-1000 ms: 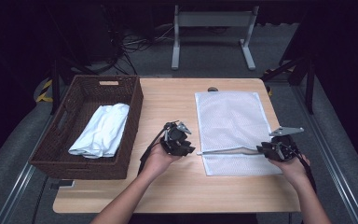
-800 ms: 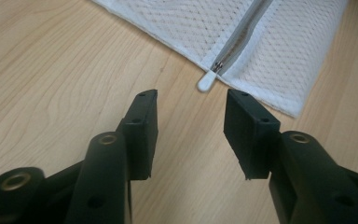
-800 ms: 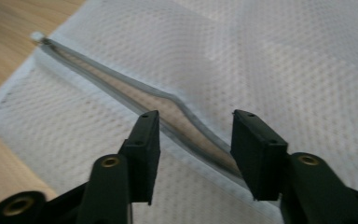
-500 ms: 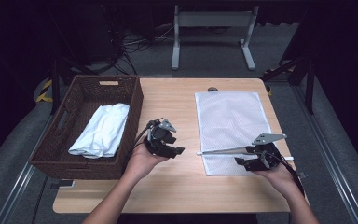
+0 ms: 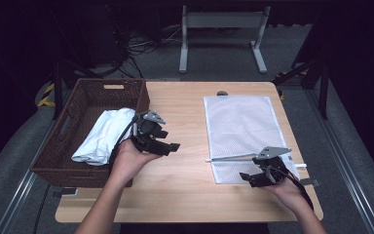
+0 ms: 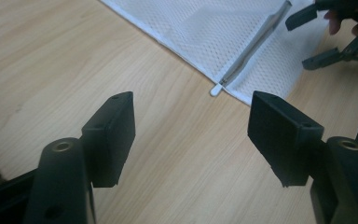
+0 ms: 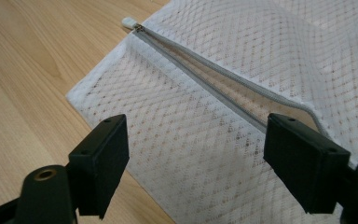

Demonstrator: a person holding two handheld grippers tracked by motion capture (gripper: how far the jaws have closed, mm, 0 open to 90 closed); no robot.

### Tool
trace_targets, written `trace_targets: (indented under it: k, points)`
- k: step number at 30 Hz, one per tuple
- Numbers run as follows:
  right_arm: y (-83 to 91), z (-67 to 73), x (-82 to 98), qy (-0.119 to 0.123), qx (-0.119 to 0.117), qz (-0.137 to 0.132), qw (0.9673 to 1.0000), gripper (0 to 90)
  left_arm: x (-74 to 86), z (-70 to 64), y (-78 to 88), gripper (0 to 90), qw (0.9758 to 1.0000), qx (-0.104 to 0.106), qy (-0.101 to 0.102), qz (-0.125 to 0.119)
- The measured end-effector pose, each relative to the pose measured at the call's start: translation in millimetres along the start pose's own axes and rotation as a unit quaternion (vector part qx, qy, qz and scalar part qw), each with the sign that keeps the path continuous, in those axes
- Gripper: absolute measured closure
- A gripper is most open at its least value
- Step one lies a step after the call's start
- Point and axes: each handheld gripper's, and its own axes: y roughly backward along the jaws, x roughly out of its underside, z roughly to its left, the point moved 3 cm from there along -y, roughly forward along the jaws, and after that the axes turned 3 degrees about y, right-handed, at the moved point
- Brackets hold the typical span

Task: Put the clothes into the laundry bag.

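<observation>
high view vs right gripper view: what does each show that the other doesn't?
High view alone: the wicker basket with a white cloth in it, the left gripper near the basket, jaws apart with nothing between them, and both forearms. Right gripper view alone: the zipper gaping open, and its white pull tab at the bag's edge. Both: the mesh bag on the table, and the right gripper, jaws apart over the bag's near end, gripping nothing.
</observation>
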Motion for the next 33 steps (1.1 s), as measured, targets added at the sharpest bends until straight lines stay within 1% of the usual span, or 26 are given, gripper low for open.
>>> trace_targets:
  k: [4,8,13,17,19,21,23,24,27,28,29,30,31,32,33]
  points:
    - [-2.6,0.6,-1.6,0.007,-0.001,-0.001,1.0000,22.6,-1.4,6.6,14.0,29.6,0.9999,-0.006,0.004,-0.009]
    - [-3.6,0.7,-2.6,0.014,0.001,-0.005,0.9999,22.5,0.1,17.2,27.1,26.0,0.9996,-0.020,0.011,-0.014]
    - [-3.1,-0.8,-1.3,0.015,0.002,-0.006,0.9999,22.2,5.6,33.1,45.2,24.7,0.9986,-0.047,0.016,-0.017]
    - [-2.9,-2.1,-0.3,0.015,0.003,-0.006,0.9999,22.1,11.7,47.5,61.3,24.8,0.9969,-0.067,0.031,-0.026]
    - [-3.0,-2.5,-0.2,0.014,0.005,-0.006,0.9999,22.0,16.1,58.2,69.4,24.9,0.9957,-0.076,0.041,-0.033]
    - [-3.0,-2.6,-0.5,0.014,0.005,-0.007,0.9999,21.9,20.6,66.1,74.1,24.9,0.9949,-0.081,0.052,-0.032]
    - [-3.0,-2.3,-0.7,0.015,0.006,-0.008,0.9998,21.7,27.2,77.2,77.9,24.8,0.9930,-0.097,0.061,-0.026]
    - [-3.1,-2.3,-0.8,0.015,0.006,-0.008,0.9998,21.6,29.4,81.3,78.9,24.3,0.9923,-0.105,0.061,-0.023]
    - [-3.5,-2.2,-0.7,0.015,0.005,-0.008,0.9998,21.5,40.1,97.8,82.5,23.5,0.9897,-0.117,0.080,-0.018]
    - [-3.5,-2.2,-0.7,0.015,0.004,-0.008,0.9998,21.5,42.6,101.0,82.9,22.7,0.9891,-0.119,0.085,-0.015]
    - [-3.5,-2.2,-0.7,0.015,0.004,-0.008,0.9998,21.5,42.6,101.0,82.9,21.9,0.9891,-0.119,0.085,-0.015]
    - [-3.4,-2.6,-0.3,0.015,0.004,-0.008,0.9999,21.4,50.1,111.8,83.6,20.7,0.9863,-0.131,0.100,-0.008]
    - [-3.4,-2.6,-0.3,0.015,0.004,-0.008,0.9999,21.4,50.1,111.8,83.6,20.0,0.9863,-0.131,0.100,-0.008]
    - [-3.3,-2.7,-0.1,0.013,0.004,-0.008,0.9999,21.4,54.3,117.7,83.6,20.0,0.9849,-0.136,0.106,-0.004]
    - [-3.0,-2.9,0.1,0.012,0.004,-0.008,0.9999,21.5,57.6,121.6,83.5,18.8,0.9842,-0.136,0.114,0.000]
